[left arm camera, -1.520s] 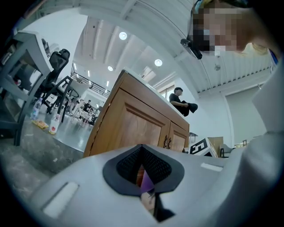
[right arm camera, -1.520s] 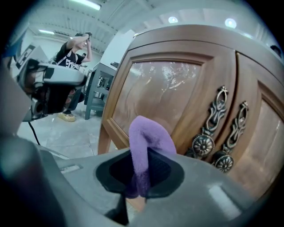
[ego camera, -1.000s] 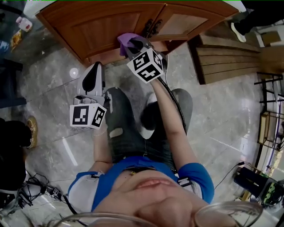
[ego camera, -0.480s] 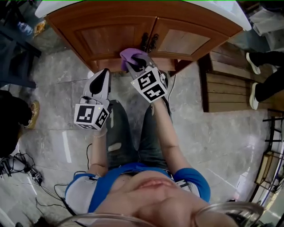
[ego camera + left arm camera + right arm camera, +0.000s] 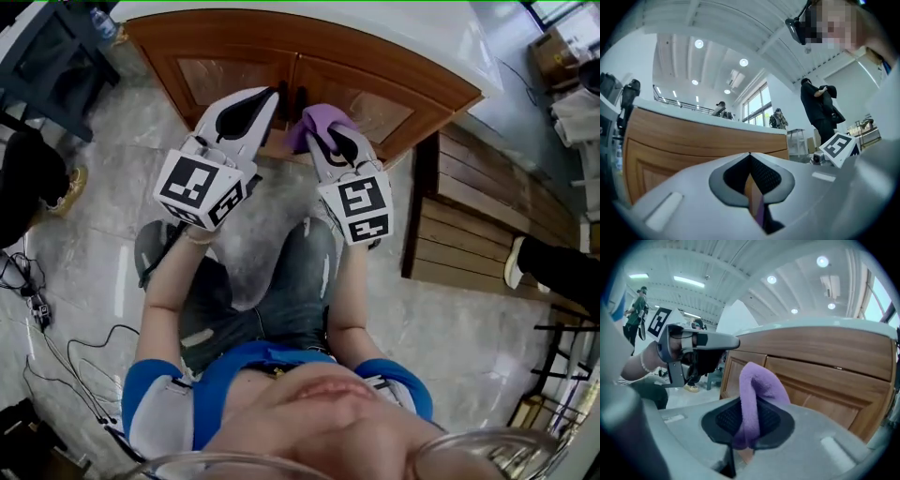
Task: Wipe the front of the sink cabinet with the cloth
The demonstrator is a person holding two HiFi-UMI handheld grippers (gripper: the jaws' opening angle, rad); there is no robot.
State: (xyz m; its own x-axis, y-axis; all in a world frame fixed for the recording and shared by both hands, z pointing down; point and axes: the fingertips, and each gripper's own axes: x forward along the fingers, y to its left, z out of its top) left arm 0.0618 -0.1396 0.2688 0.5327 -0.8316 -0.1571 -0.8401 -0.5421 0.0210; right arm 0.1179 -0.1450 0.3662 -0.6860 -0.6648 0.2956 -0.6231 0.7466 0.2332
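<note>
At the left of the head view, you are holding the left claw (image 5: 268, 93) with its jaws closed together and nothing between them. It is pointing at the left door (image 5: 230, 77) of the sink cabinet (image 5: 394, 66). It is near the wood, but I cannot tell if it is touching.

Just to the right, the right claw (image 5: 322, 134) is gripping the purple cloth (image 5: 317, 118) tightly. A fold of the cloth is standing out above the jaws at the upper centre of the frame, close to the line where the two doors are meeting. In the right gripper view the cloth (image 5: 757, 390) seems near the wood but not pressed on it.

In my judgement, you are only beginning the wiping. To do it well, you should be pressing the soft fold flat on the door, not the hard jaw tips, which could scratch the wood. Make long, even strokes along the panel, going also into the grooves and around the dark handles (image 5: 302, 94) in the middle. The left claw is having no work here, so it is better to take it out of the cloth's path.
</note>
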